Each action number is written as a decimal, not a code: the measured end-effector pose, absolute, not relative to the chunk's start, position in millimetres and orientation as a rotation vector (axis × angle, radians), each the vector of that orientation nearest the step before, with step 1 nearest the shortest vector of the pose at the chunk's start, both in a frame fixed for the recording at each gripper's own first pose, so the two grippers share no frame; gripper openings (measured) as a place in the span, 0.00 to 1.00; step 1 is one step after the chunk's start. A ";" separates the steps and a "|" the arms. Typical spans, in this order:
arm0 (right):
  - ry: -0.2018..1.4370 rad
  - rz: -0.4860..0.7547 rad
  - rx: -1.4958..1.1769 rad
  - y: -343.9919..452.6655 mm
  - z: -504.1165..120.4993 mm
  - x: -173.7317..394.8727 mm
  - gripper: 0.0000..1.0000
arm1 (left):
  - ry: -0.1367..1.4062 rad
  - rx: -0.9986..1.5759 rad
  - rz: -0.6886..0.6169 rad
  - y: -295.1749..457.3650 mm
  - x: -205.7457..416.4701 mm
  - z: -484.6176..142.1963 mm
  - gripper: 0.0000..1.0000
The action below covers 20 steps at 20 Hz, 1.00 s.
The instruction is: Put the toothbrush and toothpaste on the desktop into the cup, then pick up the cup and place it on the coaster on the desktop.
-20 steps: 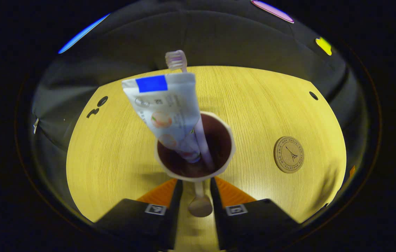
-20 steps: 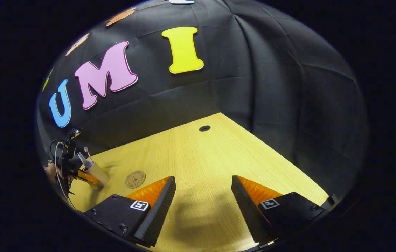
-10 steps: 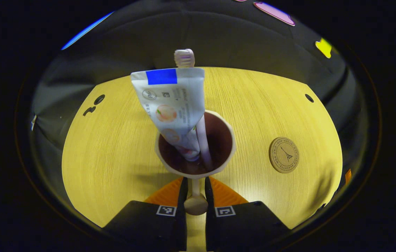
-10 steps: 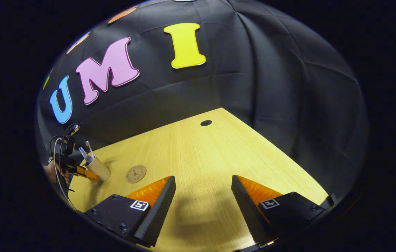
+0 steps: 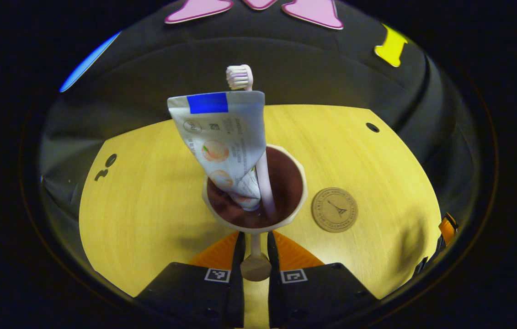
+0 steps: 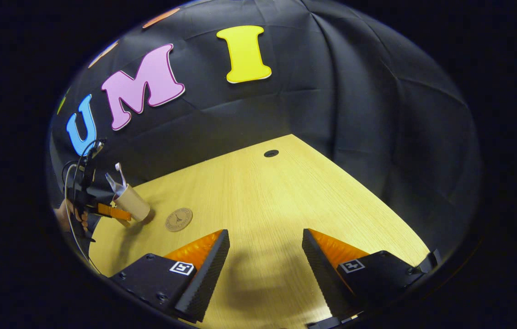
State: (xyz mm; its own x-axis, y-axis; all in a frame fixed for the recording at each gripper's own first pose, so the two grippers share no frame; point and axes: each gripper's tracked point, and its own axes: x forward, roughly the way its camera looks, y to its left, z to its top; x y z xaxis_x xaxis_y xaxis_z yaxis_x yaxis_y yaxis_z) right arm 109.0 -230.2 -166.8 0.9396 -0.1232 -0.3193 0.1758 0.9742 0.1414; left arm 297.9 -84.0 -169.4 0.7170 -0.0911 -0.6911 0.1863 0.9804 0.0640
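Note:
In the left gripper view a beige cup [image 5: 291, 182] with a dark inside holds a white toothpaste tube [image 5: 221, 137] and a pale pink toothbrush [image 5: 239, 76]. My left gripper [image 5: 254, 256] is shut on the cup's handle [image 5: 255, 267]. A round cork coaster [image 5: 334, 209] lies on the wooden desktop [image 5: 148, 205] just right of the cup. In the right gripper view the cup [image 6: 132, 205] hangs tilted slightly above the desk, left of the coaster [image 6: 178, 219], in the left gripper [image 6: 112, 211]. My right gripper [image 6: 265, 256] is open over bare wood.
A cable hole [image 6: 271, 153] sits near the desk's far corner, and more holes [image 5: 105, 164] lie at its left edge. Black cloth walls close in behind the desk. A hand [image 6: 64, 214] holds the left gripper. The right gripper's edge [image 5: 445, 228] shows far right.
The left gripper closed on the cup's handle, then carried the cup up and toward the coaster, which now lies closer to the cup. The right gripper has barely moved.

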 end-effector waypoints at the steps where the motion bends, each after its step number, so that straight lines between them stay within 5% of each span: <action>1: 0.325 -0.155 0.176 -231.0 -170.7 105.6 0.98 | 0.758 0.157 -0.179 -94.6 297.2 -171.1 0.25; 12: 0.372 -0.205 0.242 -246.2 -196.3 69.4 0.98 | 0.793 0.286 -0.370 -192.8 295.5 -195.4 0.30; 13: 0.374 -0.203 0.244 -245.9 -197.2 67.3 0.98 | 0.794 0.291 -0.381 -199.8 296.0 -196.4 0.21; 20: 0.373 -0.177 0.243 -240.7 -201.1 57.3 0.98 | 0.811 0.334 -0.372 -211.0 303.6 -202.9 0.25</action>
State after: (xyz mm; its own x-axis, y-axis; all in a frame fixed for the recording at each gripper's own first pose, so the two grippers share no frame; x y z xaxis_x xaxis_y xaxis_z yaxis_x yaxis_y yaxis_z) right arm 57.3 -240.7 -201.1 0.9163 -0.1263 -0.3801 0.2152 0.9556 0.2011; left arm 303.6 -211.0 -202.9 0.6313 -0.1932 -0.7511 0.4438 0.8842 0.1456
